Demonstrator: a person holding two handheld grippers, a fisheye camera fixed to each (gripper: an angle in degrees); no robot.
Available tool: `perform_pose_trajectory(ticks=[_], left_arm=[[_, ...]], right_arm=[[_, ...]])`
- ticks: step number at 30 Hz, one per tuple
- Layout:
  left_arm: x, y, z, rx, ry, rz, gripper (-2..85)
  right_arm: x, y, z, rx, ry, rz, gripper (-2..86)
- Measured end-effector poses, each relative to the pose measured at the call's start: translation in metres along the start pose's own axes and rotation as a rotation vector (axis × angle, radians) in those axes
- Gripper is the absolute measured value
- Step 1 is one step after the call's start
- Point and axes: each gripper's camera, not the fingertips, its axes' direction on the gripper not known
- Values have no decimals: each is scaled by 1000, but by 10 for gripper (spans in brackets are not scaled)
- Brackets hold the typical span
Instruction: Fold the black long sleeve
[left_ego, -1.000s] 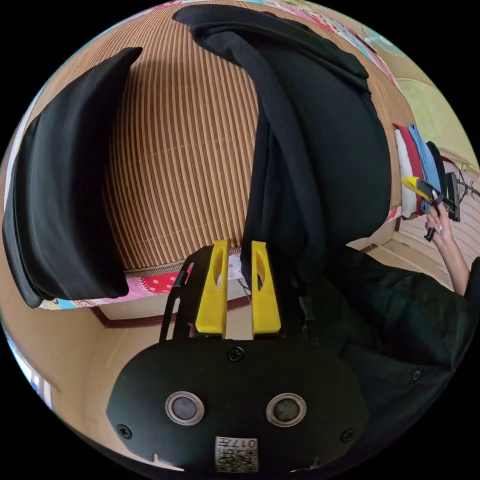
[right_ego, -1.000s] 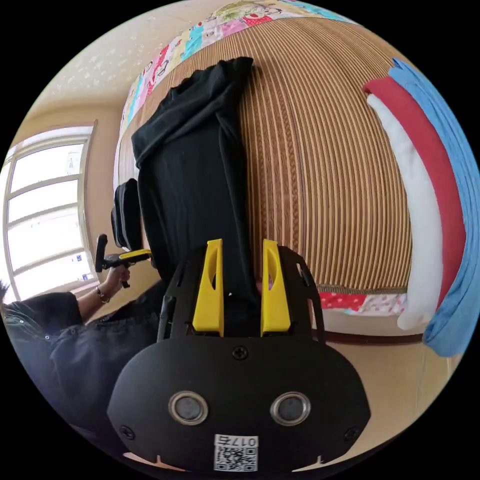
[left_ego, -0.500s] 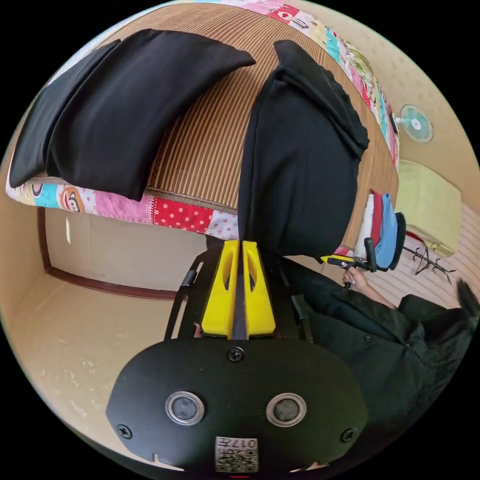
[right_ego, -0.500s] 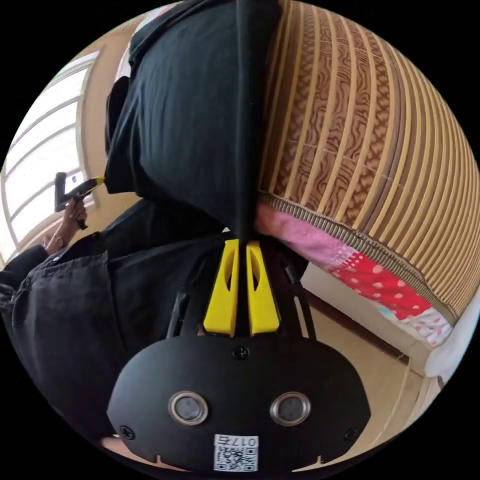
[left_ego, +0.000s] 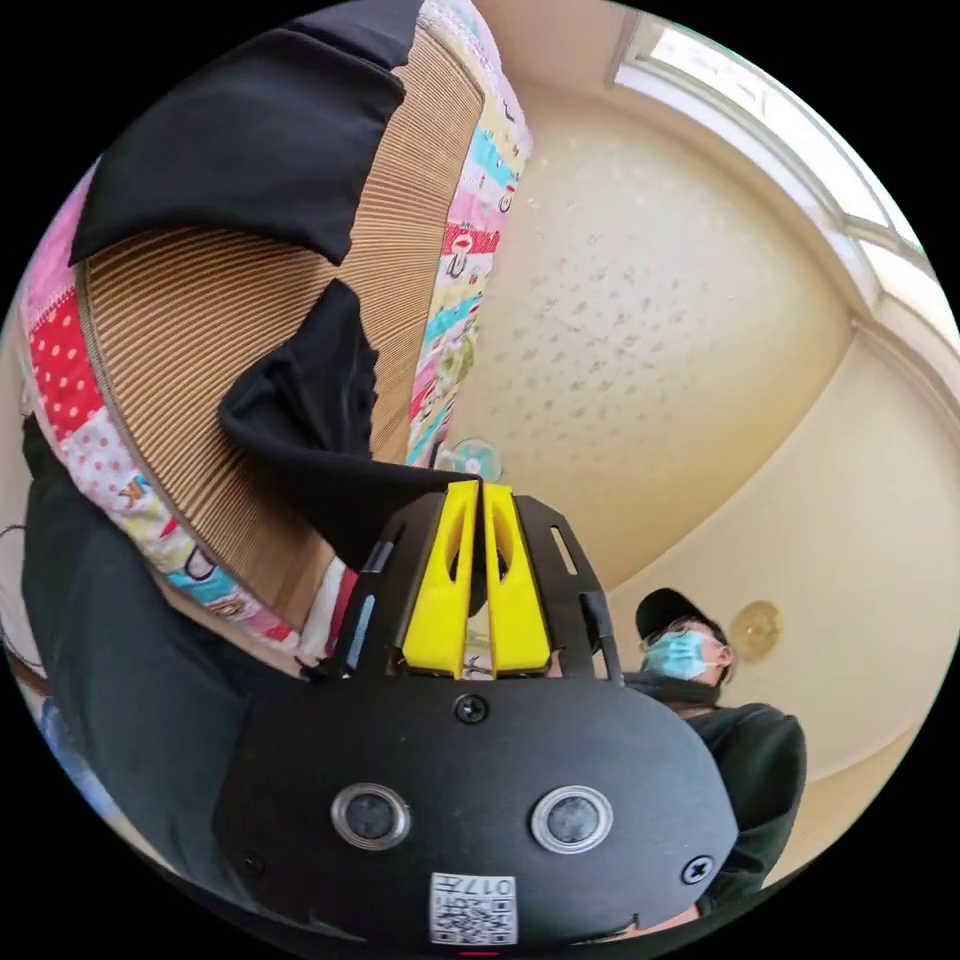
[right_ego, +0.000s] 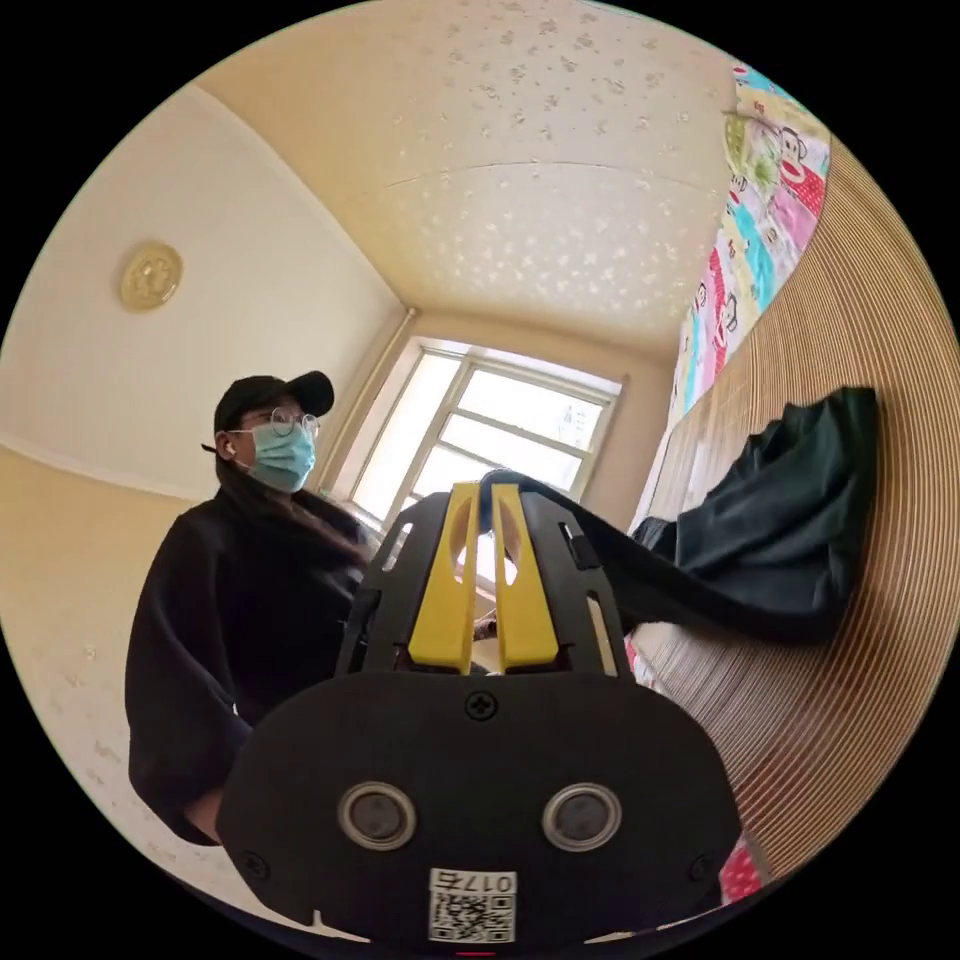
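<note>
Left gripper (left_ego: 477, 490): yellow jaws nearly together, a fold of the black long sleeve (left_ego: 310, 420) pinched between their tips. From the pinch the cloth runs back to a bunched mass lying on the striped bamboo mat (left_ego: 200, 330). A second black fabric piece (left_ego: 260, 150) lies farther along the mat, apart from the held garment. The mat covers a patchwork quilt (left_ego: 470, 230) whose patterned border shows along its edge. Right gripper (right_ego: 482, 500): jaws likewise close together, clamped on an edge of the black long sleeve (right_ego: 770, 530); the cloth stretches taut from the tips to a heap resting on the mat (right_ego: 860, 640). A person (right_ego: 240, 600) in dark clothing stands beside the bed, in front of a window (right_ego: 480, 430). Both views are tilted toward the ceiling (right_ego: 530, 200).
</note>
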Motion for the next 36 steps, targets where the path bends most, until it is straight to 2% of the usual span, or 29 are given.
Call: perform_pose_trajectory(ticks=[2,4,7,10,12,13,15,18,20,22,25,29,32,34,36], left_arm=[[-8,-40,28,35,49,-33,3],[-13,-86,60,65,11,-47,20],[-1,-159,106,80,-101,103,62],[17,-195,129,71,-275,207,108],[23,-192,145,-19,-477,283,112],[22,-188,148,-51,-538,303,115],[3,-160,154,-134,-802,351,130],[-53,-126,147,-179,-948,249,154],[-91,-114,142,-185,-945,153,162],[-122,-108,139,-159,-928,74,163],[-164,-105,141,-98,-788,-65,159],[-181,-106,145,34,-671,-163,91],[-146,-103,171,38,-583,0,61],[-102,-94,213,-50,-625,211,57],[-49,-61,290,-202,-710,502,55]], right_arm=[[46,-56,14,53,121,41,32],[88,-91,19,109,234,124,39],[141,-113,15,239,439,375,59],[136,-114,28,319,504,383,66],[129,-109,46,244,524,342,68],[123,-102,60,157,584,315,70],[118,-86,81,10,731,291,72],[118,-52,103,-150,947,274,75],[126,-27,108,-216,1029,318,76],[130,-14,104,-218,1019,359,76],[126,-1,90,-156,963,413,75],[104,2,64,-79,914,435,74],[73,1,42,-23,879,405,73],[52,2,28,1,859,381,72],[33,6,14,11,843,362,72]])
